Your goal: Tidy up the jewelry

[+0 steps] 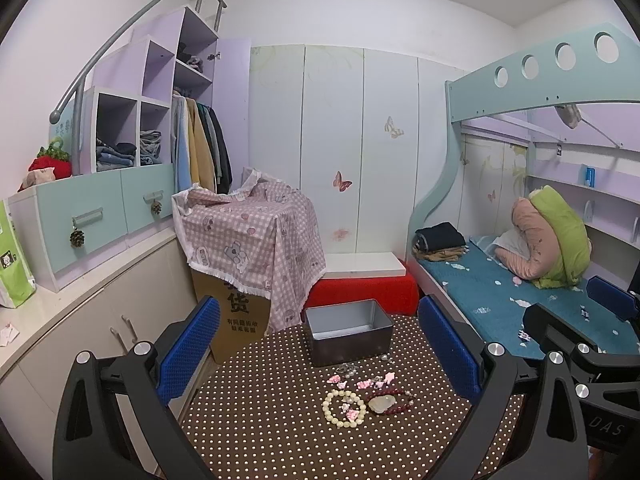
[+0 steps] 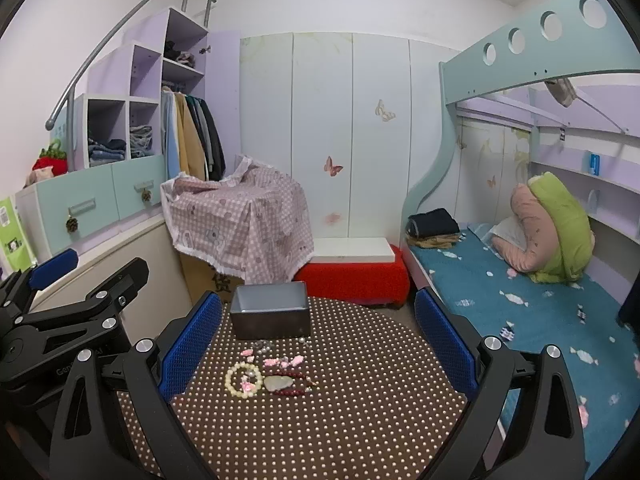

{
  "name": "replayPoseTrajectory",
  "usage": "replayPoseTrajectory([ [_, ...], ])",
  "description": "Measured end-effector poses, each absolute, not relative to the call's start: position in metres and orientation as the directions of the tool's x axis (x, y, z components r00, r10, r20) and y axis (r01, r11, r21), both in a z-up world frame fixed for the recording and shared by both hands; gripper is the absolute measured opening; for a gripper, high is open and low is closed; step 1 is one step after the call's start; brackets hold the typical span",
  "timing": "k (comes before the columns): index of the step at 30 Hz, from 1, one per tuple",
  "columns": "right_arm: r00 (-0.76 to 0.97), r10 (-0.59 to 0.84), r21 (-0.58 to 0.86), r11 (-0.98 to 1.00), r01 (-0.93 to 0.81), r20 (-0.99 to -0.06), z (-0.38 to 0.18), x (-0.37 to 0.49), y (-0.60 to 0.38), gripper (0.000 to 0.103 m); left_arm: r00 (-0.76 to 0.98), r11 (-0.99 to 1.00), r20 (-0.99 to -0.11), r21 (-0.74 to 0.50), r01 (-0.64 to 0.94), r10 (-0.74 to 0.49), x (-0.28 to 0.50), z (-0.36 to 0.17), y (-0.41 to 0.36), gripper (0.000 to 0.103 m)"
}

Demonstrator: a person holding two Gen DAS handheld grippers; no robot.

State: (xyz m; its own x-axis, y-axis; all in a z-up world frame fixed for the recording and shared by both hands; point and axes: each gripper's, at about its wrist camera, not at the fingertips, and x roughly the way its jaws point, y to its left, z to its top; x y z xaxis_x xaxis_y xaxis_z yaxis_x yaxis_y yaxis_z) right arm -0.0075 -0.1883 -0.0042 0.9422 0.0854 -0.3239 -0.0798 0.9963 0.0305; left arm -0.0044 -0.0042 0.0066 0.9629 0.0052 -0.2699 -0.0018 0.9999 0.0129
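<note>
Both of our grippers sit right up front: the left gripper has its blue pads spread wide with nothing between them, and the right gripper is just as wide apart and empty too. Each hovers above the near edge of the brown dotted table, neither touching anything. From the right wrist view we catch the left gripper off to our left, and from the left wrist view the right gripper pokes in at the right edge.

Working down in size, we have the grey metal box standing open-topped at the far side of the table, looking empty inside. Just near of it the jewelry is scattered flat on the cloth. We see a cream bead bracelet lying in a ring at the left of the cluster, with a small pink piece inside its loop. Right beside it lies a dark red bead strand with a pale stone pendant on top of it. Farther back, pink flower pieces lie in a loose row, and a few tiny pearly bits sit close to the box's near wall.
</note>
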Motion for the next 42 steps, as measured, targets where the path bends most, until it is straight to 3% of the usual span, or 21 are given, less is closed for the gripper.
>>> replayPoseTrajectory([
  [9,0.932,0.093,0.044,0.996,-0.083,-0.351,-0.014,0.004,-0.190,0.094,0.953,1.000,-0.304,0.022,-0.002,0.009,0.006,-0.005,-0.006,0.096],
  [16,0.910,0.090,0.042,0.996,-0.080,-0.405,-0.034,0.023,-0.192,0.094,0.923,1.000,-0.386,0.005,0.008,-0.005,0.029,-0.022,0.004,0.096],
  [23,0.862,0.074,0.057,0.997,-0.052,-0.502,-0.072,0.057,-0.201,0.094,0.840,0.997,-0.541,-0.047,-0.055,0.021,0.076,-0.058,0.035,0.096],
  [33,0.754,0.062,0.054,0.998,-0.035,-0.654,-0.148,0.110,-0.209,0.094,0.596,0.997,-0.803,-0.065,-0.043,-0.027,0.144,-0.162,0.039,0.096],
  [42,0.680,0.075,0.070,0.997,-0.035,-0.729,-0.191,0.142,-0.210,0.094,0.520,0.998,-0.853,0.009,-0.054,0.036,0.170,-0.205,0.036,0.096],
])
